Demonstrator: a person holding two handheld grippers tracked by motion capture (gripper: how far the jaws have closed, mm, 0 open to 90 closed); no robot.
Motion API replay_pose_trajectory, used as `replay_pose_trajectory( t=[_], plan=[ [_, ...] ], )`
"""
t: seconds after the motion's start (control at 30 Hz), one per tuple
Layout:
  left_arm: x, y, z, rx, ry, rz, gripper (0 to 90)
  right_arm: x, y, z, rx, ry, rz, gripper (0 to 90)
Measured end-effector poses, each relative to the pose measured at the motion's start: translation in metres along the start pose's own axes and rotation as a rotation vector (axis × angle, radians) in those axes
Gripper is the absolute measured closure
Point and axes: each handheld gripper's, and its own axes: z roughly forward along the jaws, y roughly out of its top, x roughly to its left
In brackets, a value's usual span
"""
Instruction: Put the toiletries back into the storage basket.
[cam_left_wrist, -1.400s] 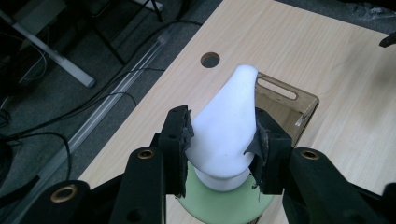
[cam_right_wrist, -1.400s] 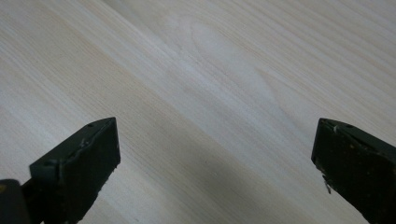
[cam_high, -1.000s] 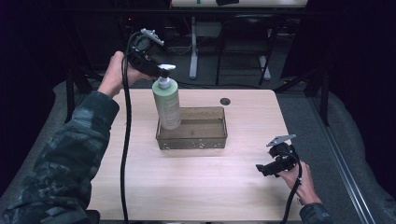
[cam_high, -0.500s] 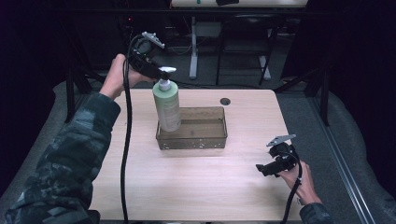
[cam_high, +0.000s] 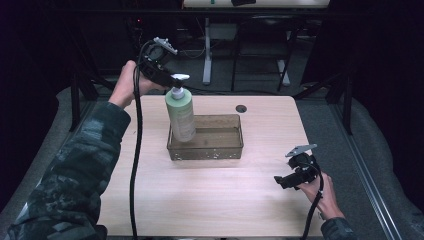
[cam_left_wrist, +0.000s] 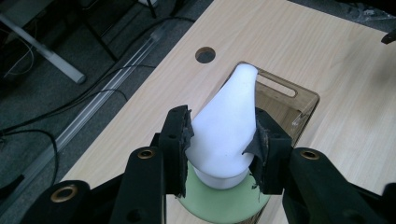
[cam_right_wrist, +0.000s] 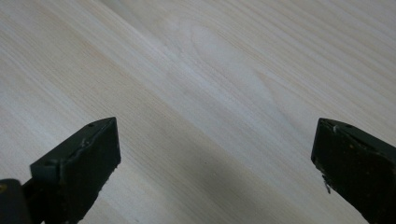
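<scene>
High view: my left fingers pinch the white pump head of the green bottle. Bottle hangs straight below them, long axis near upright, base inside the left end of the brown tray; whether it rests on the tray floor, cannot tell. No other contents visible.

Left gripper view: pads pressed on both flanks of the pump head, spout pointing away.

Right gripper view: right fingers spread over bare table, well apart from the bottle.
</scene>
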Motion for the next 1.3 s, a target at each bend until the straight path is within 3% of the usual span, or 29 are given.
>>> replay_pose_trajectory(
  t=[1.3],
  plan=[
    [-0.004,-0.030,0.038,0.047,-0.054,-0.023,62.2,0.000,0.000,-0.001,-0.001,-0.002,-0.002,1.0]
  ],
)
